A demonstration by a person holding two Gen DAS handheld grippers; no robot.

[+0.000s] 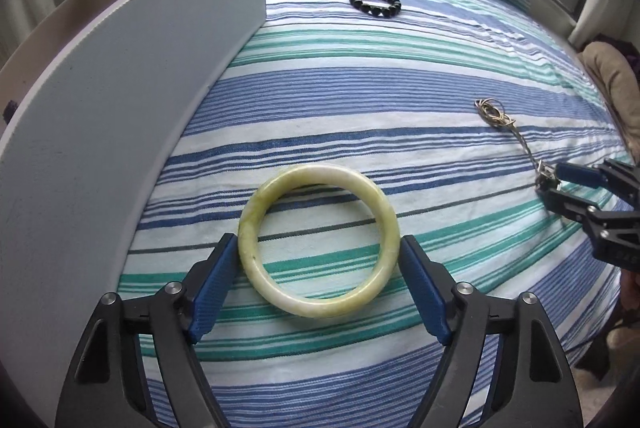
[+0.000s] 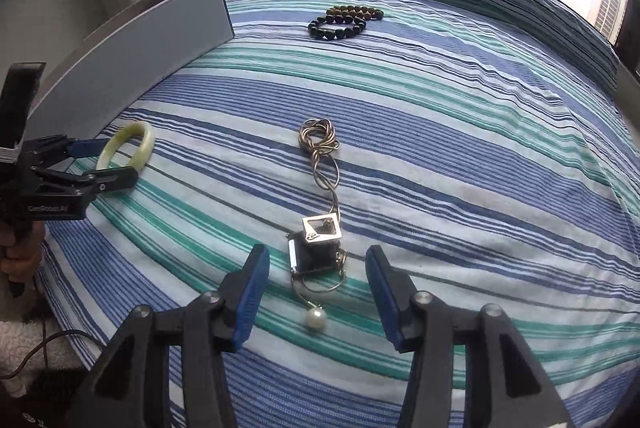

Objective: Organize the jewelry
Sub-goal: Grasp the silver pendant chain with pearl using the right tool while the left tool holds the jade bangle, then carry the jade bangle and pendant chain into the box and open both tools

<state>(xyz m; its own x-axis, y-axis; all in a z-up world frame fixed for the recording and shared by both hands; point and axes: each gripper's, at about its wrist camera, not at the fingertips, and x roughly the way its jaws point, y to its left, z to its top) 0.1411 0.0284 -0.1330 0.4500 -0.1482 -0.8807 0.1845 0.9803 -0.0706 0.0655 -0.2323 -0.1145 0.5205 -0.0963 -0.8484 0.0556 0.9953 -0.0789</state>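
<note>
Two grippers point down at your striped bedsheet [image 1: 400, 87]. Your left gripper [image 1: 318, 248] brackets the pale green jade bangle [image 1: 319, 241], pads just beside its rim, not clamped. Your right gripper [image 2: 318, 264] stands spread around the necklace pendant [image 2: 316, 248], untouched. Two beaded bracelets [image 2: 344, 21] lie far off, beside a grey box [image 1: 132, 87].

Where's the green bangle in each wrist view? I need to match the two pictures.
Left wrist: green bangle lies bottom centre on the striped cover, between the left gripper's blue pads.
Right wrist: green bangle sits at the left edge, beside the grey box.
Shared landmark: the dark bead bracelet, far across the cover.
</note>
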